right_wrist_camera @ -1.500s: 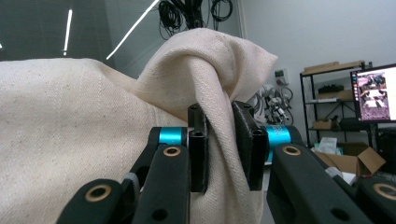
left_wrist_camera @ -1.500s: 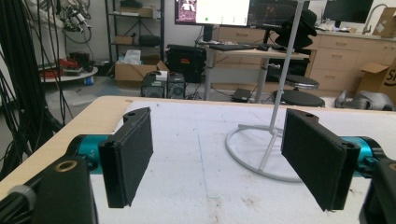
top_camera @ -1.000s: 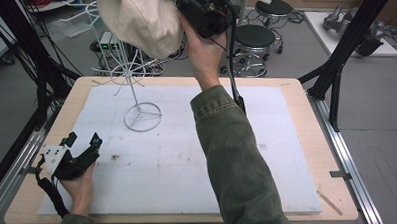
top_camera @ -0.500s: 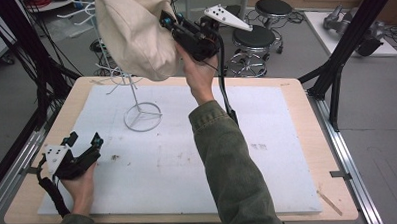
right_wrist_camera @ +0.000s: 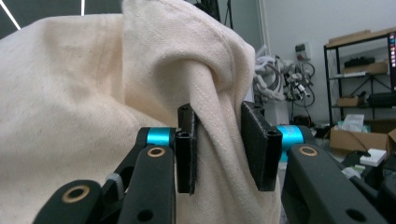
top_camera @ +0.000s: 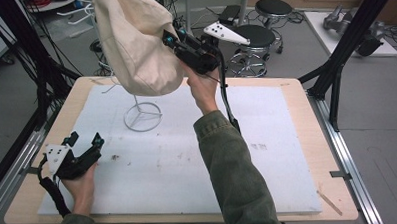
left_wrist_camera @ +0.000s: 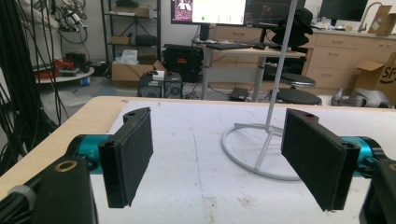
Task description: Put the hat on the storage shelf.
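Note:
A cream cloth hat (top_camera: 134,49) hangs over the top of a white wire stand (top_camera: 142,116) at the back left of the table. My right gripper (top_camera: 170,39) reaches the hat's right side, held high by a hand in a green sleeve. In the right gripper view a fold of the cream cloth (right_wrist_camera: 219,140) lies between the pads of the right gripper (right_wrist_camera: 219,149); the jaws have just been opening and no longer pinch it. My left gripper (top_camera: 85,141) rests open on the mat at the front left, nothing between its jaws (left_wrist_camera: 217,158), facing the stand's ring base (left_wrist_camera: 252,154).
A white mat (top_camera: 268,154) covers most of the wooden table (top_camera: 296,88). Black frame posts (top_camera: 344,52) stand at the table's left and right sides. Round stools (top_camera: 256,37) and cables sit on the floor behind the table.
My right gripper has come down with the hat, lowering it over the stand's top, and its jaws have parted slightly. The left gripper has stayed where it was.

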Available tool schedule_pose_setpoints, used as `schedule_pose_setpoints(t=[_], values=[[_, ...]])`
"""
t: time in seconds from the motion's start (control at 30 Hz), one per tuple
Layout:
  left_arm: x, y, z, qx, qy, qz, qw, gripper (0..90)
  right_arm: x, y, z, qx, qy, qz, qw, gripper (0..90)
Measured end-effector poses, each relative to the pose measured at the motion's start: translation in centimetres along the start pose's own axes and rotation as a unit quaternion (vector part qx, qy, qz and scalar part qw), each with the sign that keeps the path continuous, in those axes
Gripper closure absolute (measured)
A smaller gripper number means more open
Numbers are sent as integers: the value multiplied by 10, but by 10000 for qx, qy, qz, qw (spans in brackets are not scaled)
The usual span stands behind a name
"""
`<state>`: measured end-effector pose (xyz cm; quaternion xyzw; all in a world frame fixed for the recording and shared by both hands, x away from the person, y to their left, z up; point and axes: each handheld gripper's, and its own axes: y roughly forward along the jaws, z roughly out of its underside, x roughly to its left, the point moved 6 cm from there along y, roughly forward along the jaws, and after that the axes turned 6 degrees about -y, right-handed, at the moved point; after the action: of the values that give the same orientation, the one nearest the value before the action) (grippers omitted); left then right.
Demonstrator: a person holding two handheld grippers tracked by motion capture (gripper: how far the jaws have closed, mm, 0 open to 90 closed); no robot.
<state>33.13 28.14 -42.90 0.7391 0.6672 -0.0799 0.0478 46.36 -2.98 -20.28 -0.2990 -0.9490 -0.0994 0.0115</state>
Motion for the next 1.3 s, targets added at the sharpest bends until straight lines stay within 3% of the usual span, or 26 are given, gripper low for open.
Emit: schedule_pose_setpoints(t=[0.27,0.43,1.03,1.3], values=[[0,0,0,5,17,-1,10000,252,-2,1,8,202,50,-63,9998,653],[0,-1,-1,-28,-14,-6,10000,252,-4,0,9,270,49,25,9996,621],[0,-1,-2,-60,41,-19,10000,252,-17,-10,10,541,47,374,9978,376],[-2,-2,-2,-41,85,-22,10000,252,-18,-17,10,627,-88,573,9963,180]])
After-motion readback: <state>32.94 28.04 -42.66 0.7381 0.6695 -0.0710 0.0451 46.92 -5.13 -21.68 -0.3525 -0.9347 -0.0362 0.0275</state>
